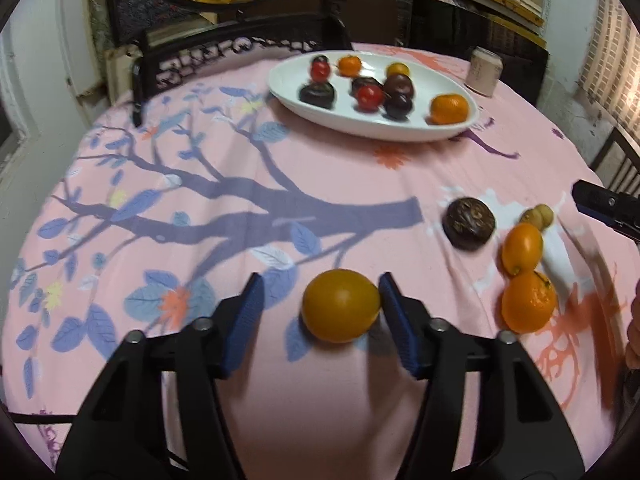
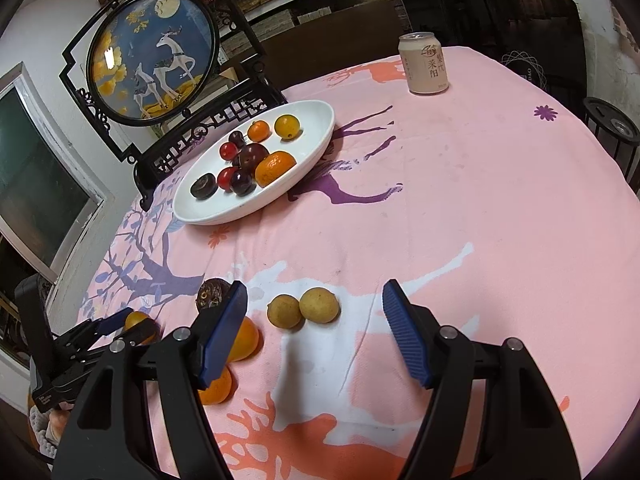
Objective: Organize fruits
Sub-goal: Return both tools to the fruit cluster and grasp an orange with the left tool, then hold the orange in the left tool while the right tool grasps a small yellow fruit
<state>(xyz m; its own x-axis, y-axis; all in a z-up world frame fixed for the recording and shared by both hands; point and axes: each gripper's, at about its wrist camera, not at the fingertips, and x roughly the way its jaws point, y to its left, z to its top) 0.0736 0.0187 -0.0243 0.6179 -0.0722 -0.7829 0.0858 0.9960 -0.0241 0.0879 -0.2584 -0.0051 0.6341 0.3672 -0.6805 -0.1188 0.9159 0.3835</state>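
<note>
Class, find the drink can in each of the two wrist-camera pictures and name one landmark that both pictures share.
Left wrist view: the drink can stands upper right, blurred, just beyond the white plate.
Right wrist view: the drink can stands top centre-right, upright on the pink cloth.
Shared landmark: the white plate of fruit.

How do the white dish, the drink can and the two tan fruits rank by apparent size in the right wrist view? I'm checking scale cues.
1. White dish, clearly largest.
2. Drink can, though it stands farthest away.
3. The two tan fruits: alike, not ranked; nearest the camera.
</note>
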